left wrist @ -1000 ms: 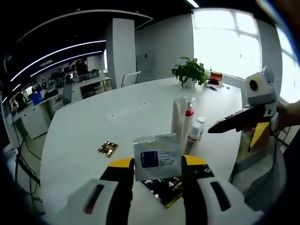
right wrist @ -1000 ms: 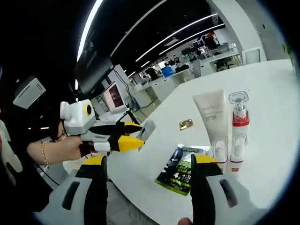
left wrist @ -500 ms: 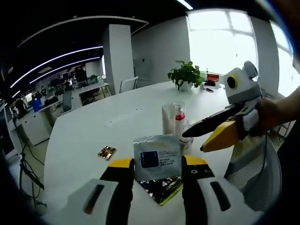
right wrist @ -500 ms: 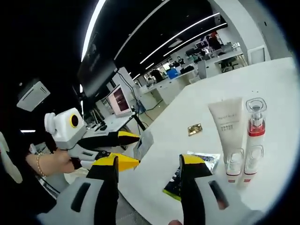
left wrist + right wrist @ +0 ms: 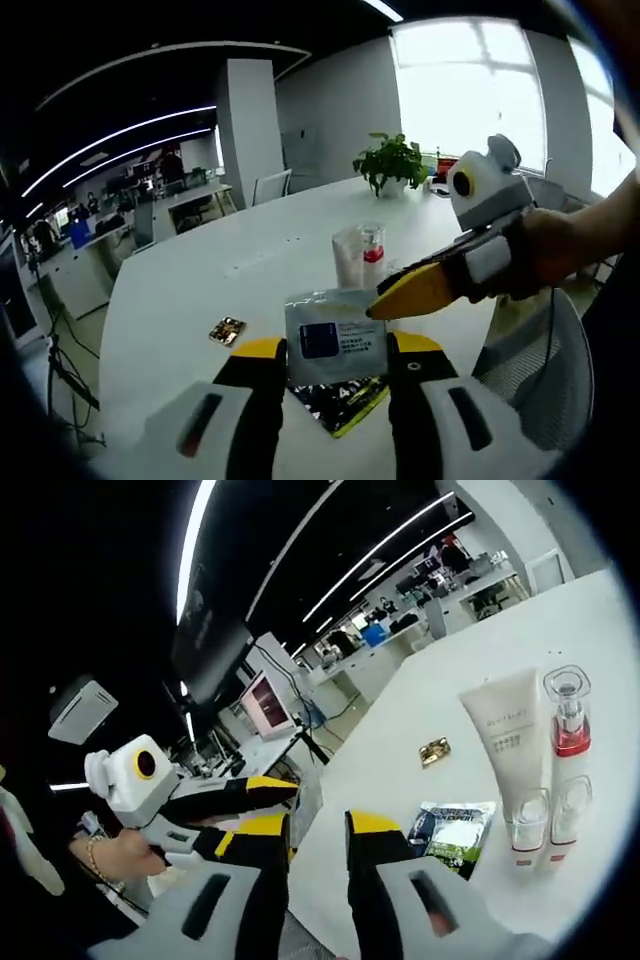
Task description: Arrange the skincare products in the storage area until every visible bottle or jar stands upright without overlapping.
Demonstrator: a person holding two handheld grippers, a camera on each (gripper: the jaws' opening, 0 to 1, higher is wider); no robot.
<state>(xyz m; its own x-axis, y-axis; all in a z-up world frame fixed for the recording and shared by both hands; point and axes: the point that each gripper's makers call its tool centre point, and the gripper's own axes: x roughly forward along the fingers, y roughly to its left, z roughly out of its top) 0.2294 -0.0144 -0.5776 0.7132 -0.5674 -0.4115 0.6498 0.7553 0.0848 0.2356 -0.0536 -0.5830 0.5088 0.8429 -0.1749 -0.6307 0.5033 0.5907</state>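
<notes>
Sachet (image 5: 335, 337) pinched in left tongs (image 5: 328, 352); tube (image 5: 510, 742), pump bottle (image 5: 567, 732) upright.

Window glare, dim warped edges.

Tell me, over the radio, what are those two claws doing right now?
Left gripper shut on a silver sachet. Right gripper nearly closed, empty, beside it. White tube and red-collared bottle upright; green sachet flat on table.
</notes>
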